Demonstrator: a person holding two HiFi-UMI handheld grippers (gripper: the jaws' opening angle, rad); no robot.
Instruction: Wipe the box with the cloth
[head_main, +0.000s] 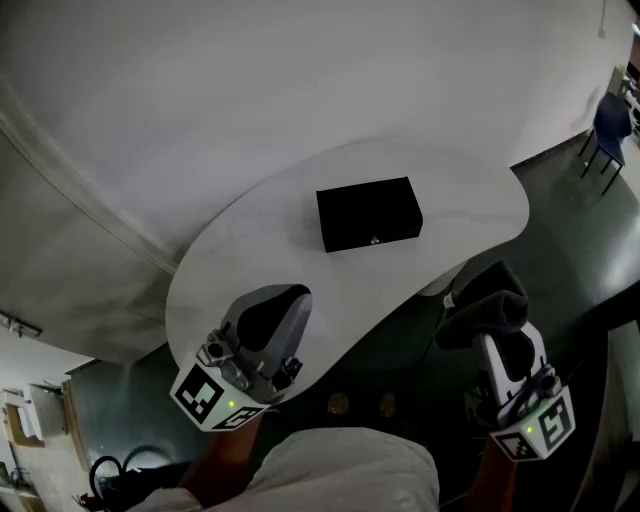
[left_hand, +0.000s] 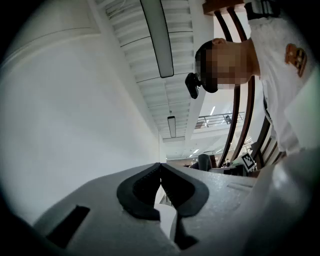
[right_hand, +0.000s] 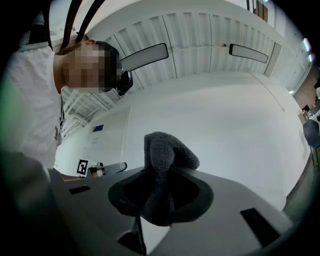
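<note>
A black box (head_main: 368, 213) lies closed in the middle of the white rounded table (head_main: 470, 200). My left gripper (head_main: 280, 305) hovers over the table's near edge, short of the box, its jaws shut with nothing between them; in the left gripper view its gripper (left_hand: 160, 169) points up past the wall. My right gripper (head_main: 490, 300) is off the table's near right edge, shut on a dark grey cloth (head_main: 483, 303). In the right gripper view the cloth (right_hand: 162, 152) bulges up out of the closed pads (right_hand: 192, 192). The box is in neither gripper view.
A blue chair (head_main: 608, 125) stands on the dark floor at the far right. A white wall (head_main: 250, 90) runs behind the table. Cables (head_main: 120, 475) lie at the lower left. A person in a white shirt (left_hand: 287, 95) fills the side of both gripper views.
</note>
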